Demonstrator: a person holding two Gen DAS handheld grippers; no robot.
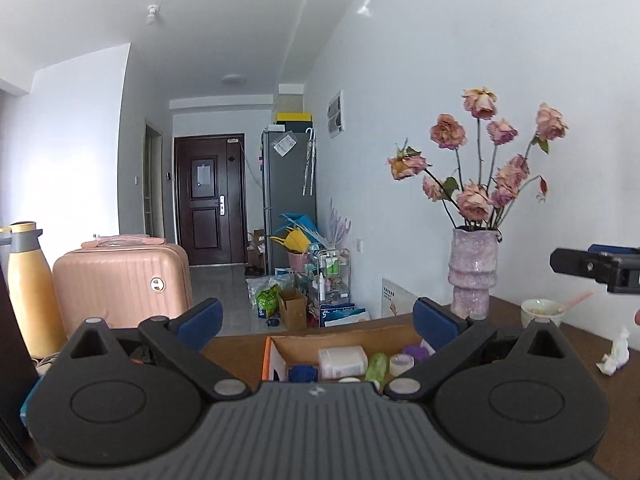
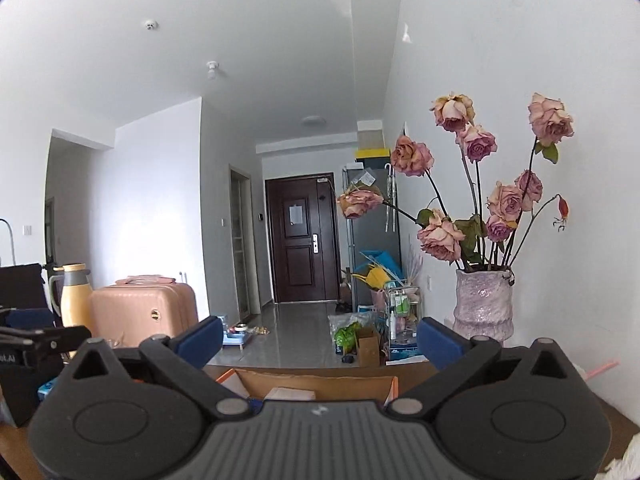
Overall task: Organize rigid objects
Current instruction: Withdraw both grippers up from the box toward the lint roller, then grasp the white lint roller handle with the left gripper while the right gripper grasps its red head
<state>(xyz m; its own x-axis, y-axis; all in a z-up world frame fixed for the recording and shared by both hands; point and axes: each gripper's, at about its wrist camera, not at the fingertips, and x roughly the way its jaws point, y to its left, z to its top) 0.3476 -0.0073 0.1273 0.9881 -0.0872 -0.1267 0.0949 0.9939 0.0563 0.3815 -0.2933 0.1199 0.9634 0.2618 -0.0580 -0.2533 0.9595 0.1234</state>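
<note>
Low in each frame, the left gripper [image 1: 318, 320] and right gripper [image 2: 320, 338] gape wide, holding nothing. Just beyond, bottom centre, an open box [image 1: 344, 338] on the table [image 1: 236, 350] holds a white jar [image 1: 343, 361], green bottle [image 1: 377, 366] and tape roll [image 1: 401, 361]. Farther right stand a vase [image 1: 474, 274] and bowl [image 1: 542, 311]; a suitcase [image 1: 120, 280] sits left.

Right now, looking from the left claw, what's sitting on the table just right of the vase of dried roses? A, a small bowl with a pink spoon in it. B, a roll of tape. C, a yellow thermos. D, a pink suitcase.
A: the left wrist view shows a small pale bowl with a pink spoon just right of the vase.
</note>
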